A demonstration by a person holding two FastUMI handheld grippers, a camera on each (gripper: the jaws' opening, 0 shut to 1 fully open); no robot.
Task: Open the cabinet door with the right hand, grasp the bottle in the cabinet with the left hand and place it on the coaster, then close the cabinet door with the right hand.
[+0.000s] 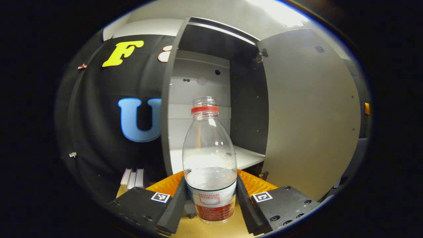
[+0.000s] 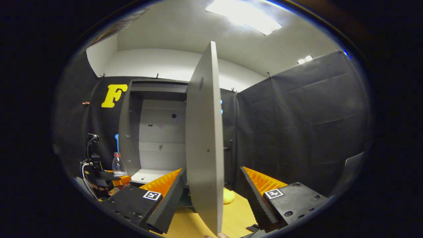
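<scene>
Left gripper (image 1: pixel 211 201) clamps the bottle (image 1: pixel 210 165) in front of the open cabinet (image 1: pixel 198 99). Right gripper (image 2: pixel 211 198) jaws wide, straddling the cabinet door (image 2: pixel 205 142) edge, not pressing. Right gripper view catches a yellow object (image 2: pixel 228 195) behind the door.

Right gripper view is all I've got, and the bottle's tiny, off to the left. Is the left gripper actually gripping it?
Observer: Yes. In the left gripper view the left gripper has both fingers pressed against the bottle at its label.
Operator: Is it out of the cabinet?
Observer: Yes, it stands upright in front of the cabinet shelf, over the table.
Operator: Capped?
Observer: No cap. The mouth is open above a red neck ring.
</scene>
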